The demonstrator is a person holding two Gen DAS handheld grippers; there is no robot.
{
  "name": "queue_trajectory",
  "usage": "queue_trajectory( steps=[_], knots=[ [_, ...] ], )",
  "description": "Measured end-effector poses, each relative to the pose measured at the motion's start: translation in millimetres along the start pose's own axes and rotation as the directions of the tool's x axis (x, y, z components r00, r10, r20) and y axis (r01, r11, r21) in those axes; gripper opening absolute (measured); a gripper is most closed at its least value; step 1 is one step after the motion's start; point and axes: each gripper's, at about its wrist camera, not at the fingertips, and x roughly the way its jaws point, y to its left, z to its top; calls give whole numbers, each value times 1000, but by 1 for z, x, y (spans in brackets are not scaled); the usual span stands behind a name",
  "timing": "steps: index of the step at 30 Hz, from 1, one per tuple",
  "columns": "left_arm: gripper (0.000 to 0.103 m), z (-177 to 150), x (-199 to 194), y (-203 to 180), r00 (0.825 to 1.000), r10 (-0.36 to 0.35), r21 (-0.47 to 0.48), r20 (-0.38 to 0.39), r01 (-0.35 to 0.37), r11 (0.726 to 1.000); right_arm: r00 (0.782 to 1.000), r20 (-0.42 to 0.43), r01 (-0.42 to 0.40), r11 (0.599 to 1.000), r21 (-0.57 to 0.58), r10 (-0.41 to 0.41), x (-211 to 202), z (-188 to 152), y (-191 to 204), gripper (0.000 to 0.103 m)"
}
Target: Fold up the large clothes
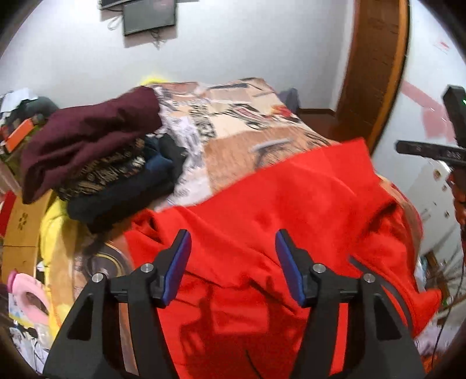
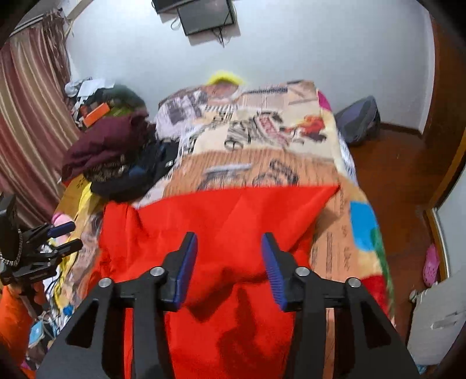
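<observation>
Only the right wrist view is showing the striped curtain (image 2: 32, 96); both the left gripper (image 1: 233, 262) and the right gripper (image 2: 230, 262) are tilting down, jaws parted and empty, above the bright red cloth garment (image 1: 291, 204).

Both views are aimed steeply down past their own jaws, close over the shared red garment (image 1: 291, 204) and bed (image 2: 262, 140).

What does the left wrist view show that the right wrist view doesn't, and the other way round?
Left wrist only: the grey stripe on the red garment, and the wooden door frame.

Right wrist only: the striped curtain, the dark bag on the floor, and the pink shoe.

Both: the red garment spread on the patterned bedspread, the pile of dark clothes, the wall screen, and each view's own gripper, left and right, open over the garment.
</observation>
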Motion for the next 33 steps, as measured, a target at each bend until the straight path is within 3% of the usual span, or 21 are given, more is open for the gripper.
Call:
queue_trajectory(
  steps=[5, 9, 16, 18, 22, 26, 29, 33],
  knots=[
    [59, 26, 28, 28, 1000, 28, -115, -12, -29, 993, 1000, -10, -26, 1000, 12, 26, 26, 18, 2, 45],
    [59, 38, 64, 52, 999, -3, -248, -46, -9, 969, 997, -70, -35, 999, 38, 37, 60, 21, 2, 45],
    [59, 1, 125, 53, 980, -29, -277, -195, -26, 961, 974, -228, 10, 1000, 24, -5, 113, -10, -9, 45],
    [59, -15, 135, 50, 973, -2, -248, -232, -57, 967, 982, -190, -3, 1000, 13, 5, 106, -17, -13, 45],
    [60, -37, 127, 51, 973, 21, -226, -229, -74, 971, 984, -178, -3, 1000, 7, 4, 87, -23, -20, 45],
    [60, -52, 110, 63, 970, 27, -243, -240, -87, 966, 983, -176, 53, 999, 2, -52, 80, -30, -24, 48],
    [60, -62, 100, 80, 970, 10, -302, -242, -85, 949, 983, -173, 65, 998, 12, -62, 78, -39, -28, 51],
    [53, -67, 87, 107, 977, -78, -435, -200, -17, 900, 985, -147, 92, 996, 22, -88, 74, -44, -29, 57]
  ],
)
